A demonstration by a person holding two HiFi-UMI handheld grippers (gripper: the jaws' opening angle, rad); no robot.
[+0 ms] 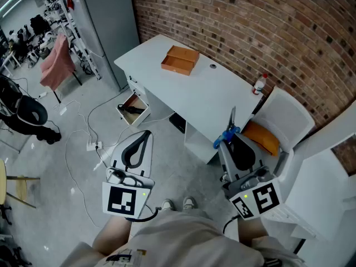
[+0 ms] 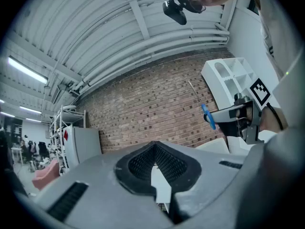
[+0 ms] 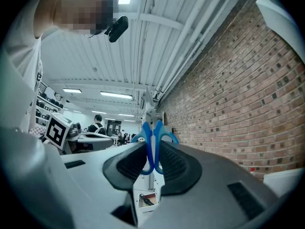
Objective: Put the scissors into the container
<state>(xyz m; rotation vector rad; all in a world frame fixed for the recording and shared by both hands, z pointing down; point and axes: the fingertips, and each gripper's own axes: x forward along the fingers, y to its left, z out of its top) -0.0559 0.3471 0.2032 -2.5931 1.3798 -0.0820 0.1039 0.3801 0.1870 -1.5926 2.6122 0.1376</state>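
**Desk:** How much room is there around the table?

**Me:** The brick wall (image 1: 267, 26) closes off the far side, and the white table (image 1: 189, 93) runs along it. Its near edge faces open floor (image 1: 67, 166) on the left. A white chair (image 1: 289, 115) crowds the right end.

**Desk:** And the container?

**Me:** The orange container (image 1: 179, 59) sits on the far left part of the table, open side up. Only the head view shows it, and it's too small there for me to judge what's inside.

**Desk:** Where are the scissors?

**Me:** The scissors (image 3: 152, 142) are in my right gripper (image 3: 152, 162). Its jaws are partly closed and press on the blue handles. The blades point toward the table's near right edge, well apart from the container. In that gripper's own view I can hardly pick out the blades behind the handles, but the head view shows them plainly.

**Desk:** And the left?

**Me:** My left gripper (image 2: 155, 149) hangs over the floor at near left, tips together, holding nothing. Its view catches the right gripper side-on.
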